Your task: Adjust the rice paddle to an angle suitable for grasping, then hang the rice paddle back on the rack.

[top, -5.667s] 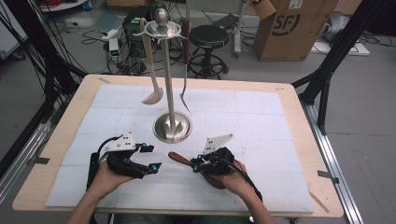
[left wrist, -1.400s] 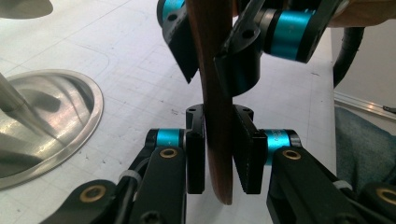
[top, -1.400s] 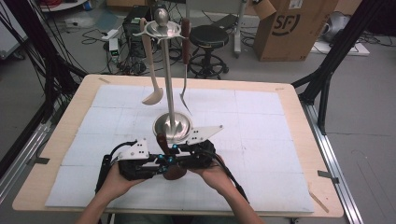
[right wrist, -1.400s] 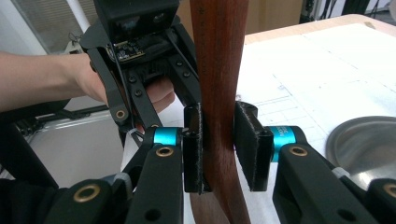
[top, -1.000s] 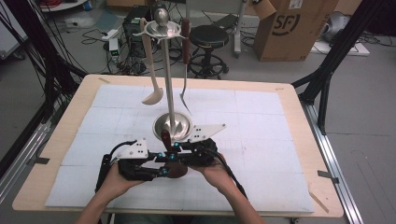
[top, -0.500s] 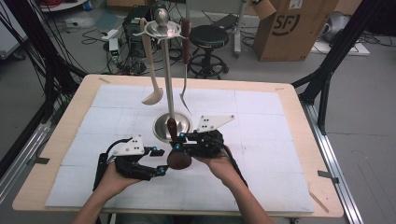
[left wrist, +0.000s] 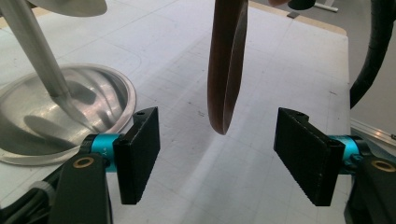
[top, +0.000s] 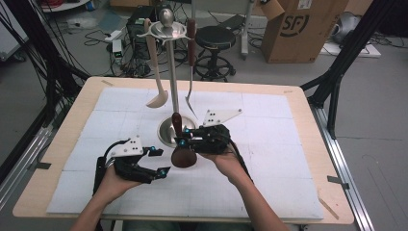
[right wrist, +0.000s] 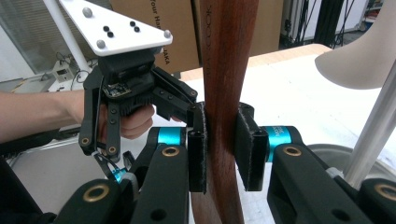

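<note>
Left tongs (top: 160, 161) just released spoon (top: 183, 155).

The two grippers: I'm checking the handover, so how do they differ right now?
The right gripper is clamped on the dark wooden spoon and holds it upright above the table; the left gripper grips nothing. Its jaws have just been opening and stand wide, the spoon's bowl hanging between them untouched. The right is raised near the metal stand; the left sits lower. Both have black jaws.
</note>
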